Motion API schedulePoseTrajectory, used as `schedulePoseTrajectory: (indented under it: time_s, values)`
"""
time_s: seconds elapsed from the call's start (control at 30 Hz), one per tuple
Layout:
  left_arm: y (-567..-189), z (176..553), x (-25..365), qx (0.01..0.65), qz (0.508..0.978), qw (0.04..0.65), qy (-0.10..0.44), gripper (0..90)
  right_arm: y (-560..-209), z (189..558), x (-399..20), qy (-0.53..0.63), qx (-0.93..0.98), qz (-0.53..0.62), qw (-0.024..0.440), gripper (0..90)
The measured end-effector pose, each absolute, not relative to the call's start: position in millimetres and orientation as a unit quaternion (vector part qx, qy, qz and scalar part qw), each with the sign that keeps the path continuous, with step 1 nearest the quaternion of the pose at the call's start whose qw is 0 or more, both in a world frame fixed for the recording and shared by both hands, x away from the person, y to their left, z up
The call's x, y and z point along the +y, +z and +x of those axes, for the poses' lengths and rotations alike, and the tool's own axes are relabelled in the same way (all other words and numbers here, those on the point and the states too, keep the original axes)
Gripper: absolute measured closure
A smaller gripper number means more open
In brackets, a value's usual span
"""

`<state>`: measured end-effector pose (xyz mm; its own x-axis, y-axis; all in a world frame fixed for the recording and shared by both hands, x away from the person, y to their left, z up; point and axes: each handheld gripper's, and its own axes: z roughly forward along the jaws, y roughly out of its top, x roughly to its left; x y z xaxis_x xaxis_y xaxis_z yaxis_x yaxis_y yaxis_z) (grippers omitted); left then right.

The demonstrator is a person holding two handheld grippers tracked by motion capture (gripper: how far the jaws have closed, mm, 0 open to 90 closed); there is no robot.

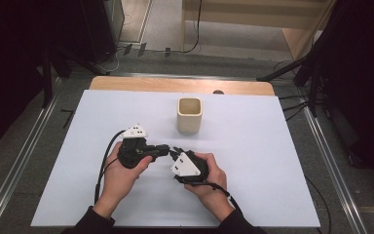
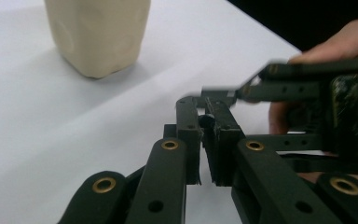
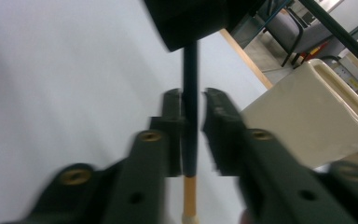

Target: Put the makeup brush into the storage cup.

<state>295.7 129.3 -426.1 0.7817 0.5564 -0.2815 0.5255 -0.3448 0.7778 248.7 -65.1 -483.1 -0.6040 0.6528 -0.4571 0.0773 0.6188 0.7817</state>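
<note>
Sleeves and hands enter at the bottom edge of the high view, the left hand (image 1: pixel 119 175) and the right hand (image 1: pixel 209 178) each wrapped round a gripper. Under them the table (image 1: pixel 263 170) is covered by a white sheet, with a strip of bare wood along its far edge. A beige cup (image 1: pixel 189 116) with squared sides stands upright on the sheet, past the grippers and well clear of them, its mouth open to the top.

The left gripper (image 1: pixel 164 147) and the right gripper (image 1: pixel 175 152) point at each other near the middle of the sheet, tips almost meeting.

In the left gripper view the left jaws are closed tight on the dark end of a thin pen (image 3: pixel 189 116), the pads pressed against it from both sides. In the right gripper view that pen runs from the left gripper down between the right jaws. These stand a little apart: the pen lies close along one pad, and a clear gap shows between it and the other, so the right gripper does not grip it. The pen's shaft is black, turning orange and then pale at the end nearest the right gripper's camera. It is held above the sheet, nearer the person than the cup.
</note>
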Motion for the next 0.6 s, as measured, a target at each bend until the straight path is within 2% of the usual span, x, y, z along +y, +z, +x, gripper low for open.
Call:
schedulePoseTrajectory:
  time_s: [0.13,0.33,0.6]
  values:
    - [-426,297,135,0.338,0.81,0.479,0.03,86.1,-482,251,-71,0.429,0.79,0.252,0.358,54.9]
    - [-427,296,142,0.344,0.788,0.506,0.064,86.1,-476,252,-79,0.477,0.757,0.296,0.334,50.2]
    - [-427,290,148,0.313,0.753,0.569,0.107,86.1,-473,256,-92,0.565,0.687,0.383,0.249,44.6]
